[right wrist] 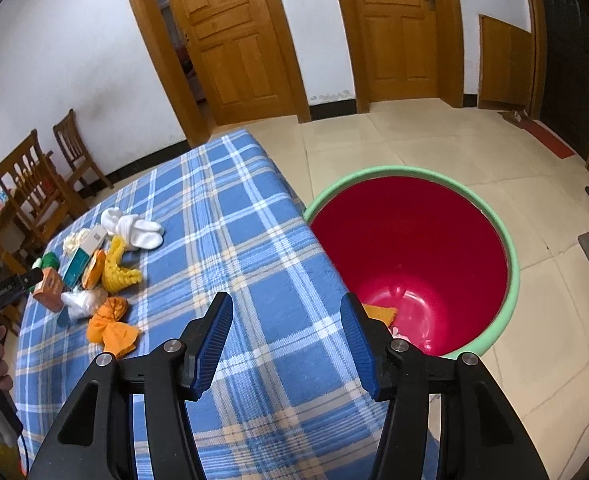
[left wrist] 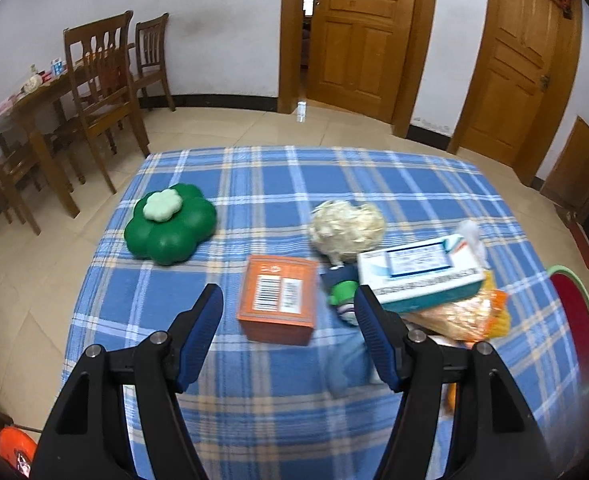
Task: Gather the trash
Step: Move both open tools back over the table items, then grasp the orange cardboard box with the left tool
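Left gripper [left wrist: 288, 312] hangs over the checked tabletop [left wrist: 254, 184], fingers wide with nothing between them. The orange box [left wrist: 277, 298] sits just ahead in the gap at twelve o'clock, barcode up, its print too blurred to read. At two o'clock the white-and-teal carton [left wrist: 418, 276] rests on the pile, label unreadable. Right gripper [right wrist: 286, 332], fingers wide and empty, points at the tabletop's edge; the red bucket [right wrist: 414, 240] stands at one o'clock, orange scrap [right wrist: 380, 312] inside.
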{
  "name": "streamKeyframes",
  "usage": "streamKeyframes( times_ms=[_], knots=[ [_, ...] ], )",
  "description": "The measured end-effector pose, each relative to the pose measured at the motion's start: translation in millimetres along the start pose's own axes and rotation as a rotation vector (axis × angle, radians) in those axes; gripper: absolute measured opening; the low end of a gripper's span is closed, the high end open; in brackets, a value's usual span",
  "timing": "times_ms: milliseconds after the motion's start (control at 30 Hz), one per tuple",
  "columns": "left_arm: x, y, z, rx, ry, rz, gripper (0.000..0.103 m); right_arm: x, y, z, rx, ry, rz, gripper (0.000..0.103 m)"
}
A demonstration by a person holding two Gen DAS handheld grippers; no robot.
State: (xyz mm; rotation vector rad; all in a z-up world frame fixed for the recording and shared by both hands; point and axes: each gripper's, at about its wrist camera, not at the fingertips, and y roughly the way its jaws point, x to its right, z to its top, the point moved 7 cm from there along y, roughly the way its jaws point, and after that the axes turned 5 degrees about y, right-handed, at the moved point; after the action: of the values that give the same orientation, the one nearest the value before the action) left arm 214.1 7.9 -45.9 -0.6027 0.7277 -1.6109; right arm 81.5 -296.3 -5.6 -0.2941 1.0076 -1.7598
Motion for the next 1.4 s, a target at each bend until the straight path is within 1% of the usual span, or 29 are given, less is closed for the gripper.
streamKeyframes(
  times_ms=[167,367,433,500,533,600,633,800,967,1133,1400],
  knots=[
    [-5.8,15.6,-3.6,-0.020,0.001,0.010,0.068,-2.5,2.6,-2.6,-0.014,-0.006,-0.007,0.058],
    [-6.8,27.5,-8.5,-0.039,0.000,-0.005,0.068,-6.3,-0.8,-3.1,-0.013,-0.019,-0.011,0.058],
    [-6.5,29.6,-9.3,-0.042,-0.003,-0.021,0.065,-8.7,0.1,-4.2,-0.016,-0.028,-0.009,0.058],
    [-6.6,31.4,-11.0,-0.053,-0.021,-0.030,0.056,-10.2,2.6,-5.8,-0.025,-0.030,-0.004,0.058],
    [-5.9,32.5,-11.6,-0.058,-0.029,-0.037,0.055,-10.6,3.5,-6.7,-0.029,-0.030,-0.002,0.058],
    [-5.1,34.2,-13.0,-0.066,-0.039,-0.050,0.049,-11.8,5.8,-8.4,-0.038,-0.028,0.006,0.058],
    [-4.9,34.0,-13.3,-0.063,-0.043,-0.050,0.049,-12.7,6.4,-8.9,-0.040,-0.030,0.008,0.058],
    [0.3,25.9,-12.4,-0.025,-0.034,-0.066,0.048,-22.5,11.7,-9.5,-0.057,-0.070,0.019,0.058],
    [-0.6,9.8,-13.1,-0.001,-0.063,-0.085,0.048,-38.6,18.4,-12.7,-0.084,-0.111,0.056,0.058],
    [-2.3,-5.9,-21.0,0.005,-0.083,-0.096,0.048,-57.8,23.2,-16.6,-0.104,-0.150,0.103,0.058],
    [3.0,-24.1,-38.7,0.001,-0.078,-0.112,0.048,-97.0,37.0,-22.3,-0.136,-0.216,0.175,0.058]
  ],
)
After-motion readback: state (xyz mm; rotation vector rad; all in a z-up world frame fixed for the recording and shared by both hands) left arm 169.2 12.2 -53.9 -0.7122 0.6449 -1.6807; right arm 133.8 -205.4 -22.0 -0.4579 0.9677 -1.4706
